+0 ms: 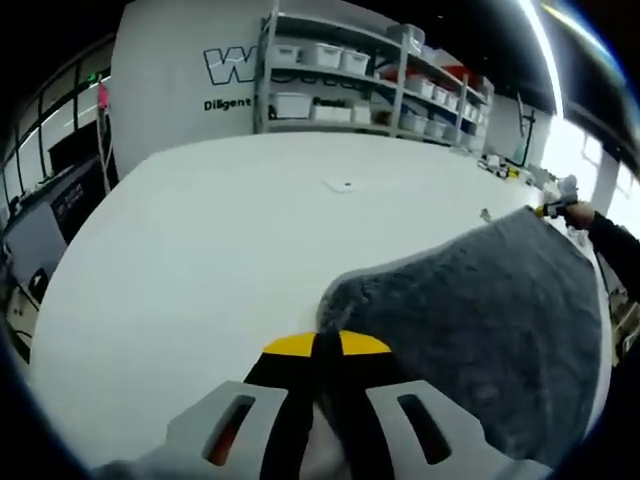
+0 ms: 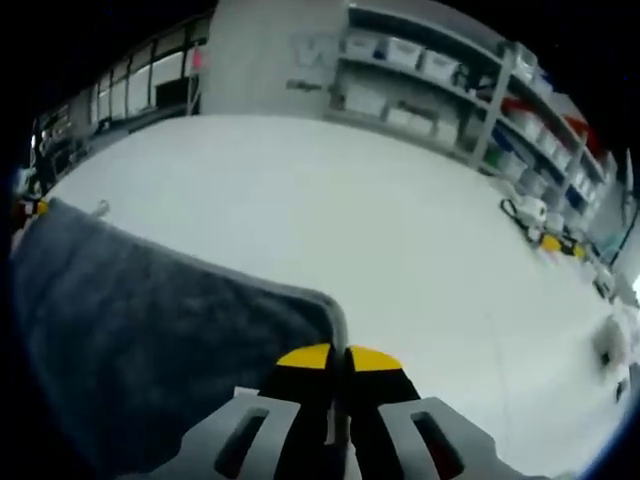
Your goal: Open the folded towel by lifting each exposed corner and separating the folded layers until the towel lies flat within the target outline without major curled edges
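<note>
A dark grey towel point(image 1: 480, 310) hangs spread above the white table point(image 1: 200, 250), stretched between my two grippers. In the left gripper view my left gripper point(image 1: 326, 345) has its yellow-tipped jaws shut on the towel's near corner, and the cloth runs off to the right. At its far corner the right gripper point(image 1: 553, 209) shows small, with a dark sleeve point(image 1: 612, 243) behind it. In the right gripper view my right gripper point(image 2: 338, 358) is shut on a corner of the towel point(image 2: 150, 320), which spreads left toward the left gripper point(image 2: 30, 210) at the edge.
Shelving racks with white bins point(image 1: 340, 80) stand behind the table by a white wall with lettering. A small flat white object point(image 1: 340, 185) lies on the tabletop. Small tools and yellow items point(image 2: 545, 235) sit near the table's right edge. Bare white tabletop point(image 2: 380, 220) stretches ahead.
</note>
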{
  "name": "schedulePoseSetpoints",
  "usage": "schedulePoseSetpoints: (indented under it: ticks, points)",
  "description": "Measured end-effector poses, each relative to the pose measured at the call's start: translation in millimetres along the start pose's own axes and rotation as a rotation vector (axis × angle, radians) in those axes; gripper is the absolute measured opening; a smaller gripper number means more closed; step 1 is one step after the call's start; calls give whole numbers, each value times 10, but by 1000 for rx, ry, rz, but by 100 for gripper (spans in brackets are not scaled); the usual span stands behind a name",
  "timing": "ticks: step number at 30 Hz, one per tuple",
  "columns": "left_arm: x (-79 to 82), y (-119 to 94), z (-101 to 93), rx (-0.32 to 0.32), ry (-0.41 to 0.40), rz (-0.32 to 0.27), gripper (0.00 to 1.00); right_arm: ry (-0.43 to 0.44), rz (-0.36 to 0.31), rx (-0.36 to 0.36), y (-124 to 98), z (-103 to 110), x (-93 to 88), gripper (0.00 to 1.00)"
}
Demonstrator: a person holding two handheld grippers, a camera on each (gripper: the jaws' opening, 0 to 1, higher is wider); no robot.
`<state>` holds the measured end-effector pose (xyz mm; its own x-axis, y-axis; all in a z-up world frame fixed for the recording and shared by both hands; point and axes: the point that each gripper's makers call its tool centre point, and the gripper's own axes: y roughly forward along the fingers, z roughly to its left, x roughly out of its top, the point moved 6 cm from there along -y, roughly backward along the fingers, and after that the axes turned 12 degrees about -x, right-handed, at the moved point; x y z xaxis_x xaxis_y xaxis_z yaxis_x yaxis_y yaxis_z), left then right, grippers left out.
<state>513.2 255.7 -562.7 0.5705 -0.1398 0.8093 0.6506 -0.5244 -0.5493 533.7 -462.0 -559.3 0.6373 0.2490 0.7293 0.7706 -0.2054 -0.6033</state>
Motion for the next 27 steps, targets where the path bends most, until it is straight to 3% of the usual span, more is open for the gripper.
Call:
schedulePoseSetpoints:
  ticks: [13, 24, 25, 27]
  points:
    - [1, -26, 79, 2, -3, -8, 4, -17, -20, -1, -34, 137, 30, 0]
    - [113, 65, 224, 27, 30, -11, 3, -11, -41, 0, 17, 270, 192, 0]
    - [118, 81, 231, 27, 22, -18, 3, -8, -39, 7, 308, 175, 362, 0]
    - [141, 105, 275, 30, 19, -24, 3, -20, -42, 6, 469, 160, 467, 0]
